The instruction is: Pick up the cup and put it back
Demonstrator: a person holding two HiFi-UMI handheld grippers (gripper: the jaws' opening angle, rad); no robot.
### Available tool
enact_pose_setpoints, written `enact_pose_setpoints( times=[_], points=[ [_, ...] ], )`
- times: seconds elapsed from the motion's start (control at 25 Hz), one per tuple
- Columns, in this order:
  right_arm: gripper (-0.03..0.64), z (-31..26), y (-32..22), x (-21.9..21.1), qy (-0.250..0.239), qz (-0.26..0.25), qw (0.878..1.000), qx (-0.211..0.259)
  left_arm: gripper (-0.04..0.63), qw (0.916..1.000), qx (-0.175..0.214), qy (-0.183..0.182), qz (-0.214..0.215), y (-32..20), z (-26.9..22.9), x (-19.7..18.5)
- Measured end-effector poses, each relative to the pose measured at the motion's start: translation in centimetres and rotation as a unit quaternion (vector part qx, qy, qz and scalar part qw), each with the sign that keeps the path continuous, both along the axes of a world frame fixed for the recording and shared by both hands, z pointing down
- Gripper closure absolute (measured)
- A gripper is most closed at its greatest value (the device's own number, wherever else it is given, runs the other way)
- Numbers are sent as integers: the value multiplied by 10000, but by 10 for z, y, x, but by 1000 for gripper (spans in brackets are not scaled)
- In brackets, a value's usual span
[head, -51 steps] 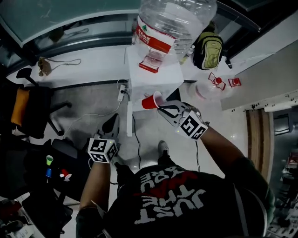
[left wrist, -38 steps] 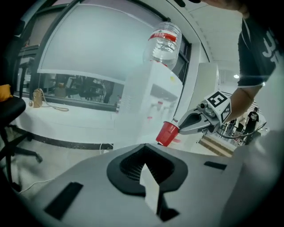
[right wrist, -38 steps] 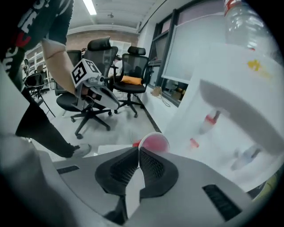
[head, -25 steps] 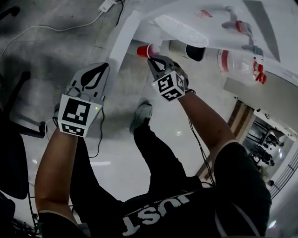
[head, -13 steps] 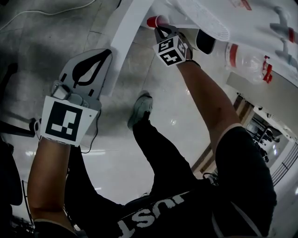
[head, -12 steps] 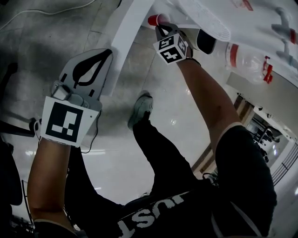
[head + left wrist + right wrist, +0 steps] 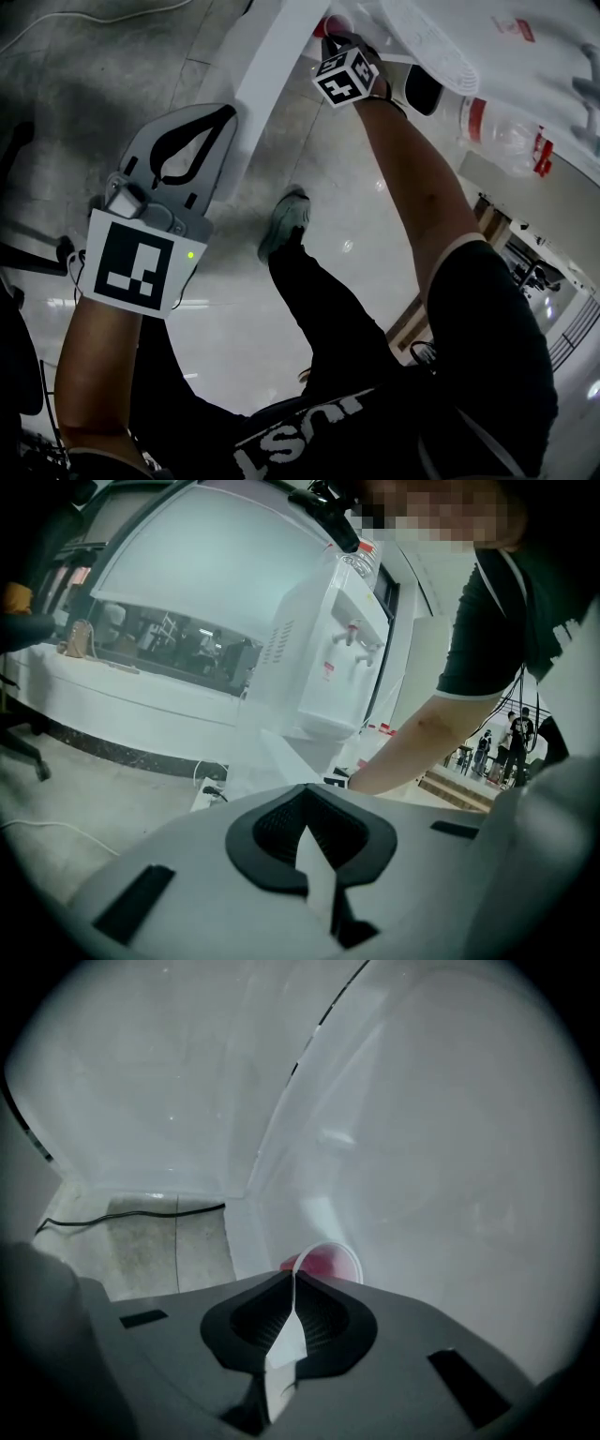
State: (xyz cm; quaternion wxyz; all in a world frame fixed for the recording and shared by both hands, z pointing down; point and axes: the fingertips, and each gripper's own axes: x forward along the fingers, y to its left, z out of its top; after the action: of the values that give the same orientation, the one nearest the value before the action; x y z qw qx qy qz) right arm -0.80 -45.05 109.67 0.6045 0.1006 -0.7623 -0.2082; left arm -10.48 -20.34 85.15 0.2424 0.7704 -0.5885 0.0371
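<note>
The red cup (image 7: 325,1262) has a white inside and lies tilted against the white wall of the water dispenser (image 7: 422,1147). My right gripper (image 7: 292,1279) is shut on the cup's thin rim. In the head view only a bit of the red cup (image 7: 335,24) shows at the top, just past the right gripper (image 7: 328,41) on an outstretched arm. My left gripper (image 7: 208,117) hangs low at the left, shut with nothing in it. The left gripper (image 7: 307,832) view shows its jaws closed together, with the dispenser (image 7: 328,658) beyond.
The dispenser's white cabinet (image 7: 272,56) runs along the top of the head view, its clear water bottle (image 7: 506,131) at the right. A cable (image 7: 131,1211) lies on the grey floor beside it. The person's leg and shoe (image 7: 284,220) stand below the grippers.
The right gripper has carried the cup farther up and in against the dispenser. The left gripper has hardly moved and stays shut.
</note>
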Motion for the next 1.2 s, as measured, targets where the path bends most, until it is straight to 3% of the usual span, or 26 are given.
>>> enact_pose_setpoints(
  times=[1.12,1.2],
  points=[
    [573,23,-13,-12,270,-133,9995,-72,588,10000,4,-69,-27,-1,4,-1],
    [503,20,-13,-10,246,-75,9996,-119,588,10000,-21,-74,-55,-1,4,-1]
  ],
)
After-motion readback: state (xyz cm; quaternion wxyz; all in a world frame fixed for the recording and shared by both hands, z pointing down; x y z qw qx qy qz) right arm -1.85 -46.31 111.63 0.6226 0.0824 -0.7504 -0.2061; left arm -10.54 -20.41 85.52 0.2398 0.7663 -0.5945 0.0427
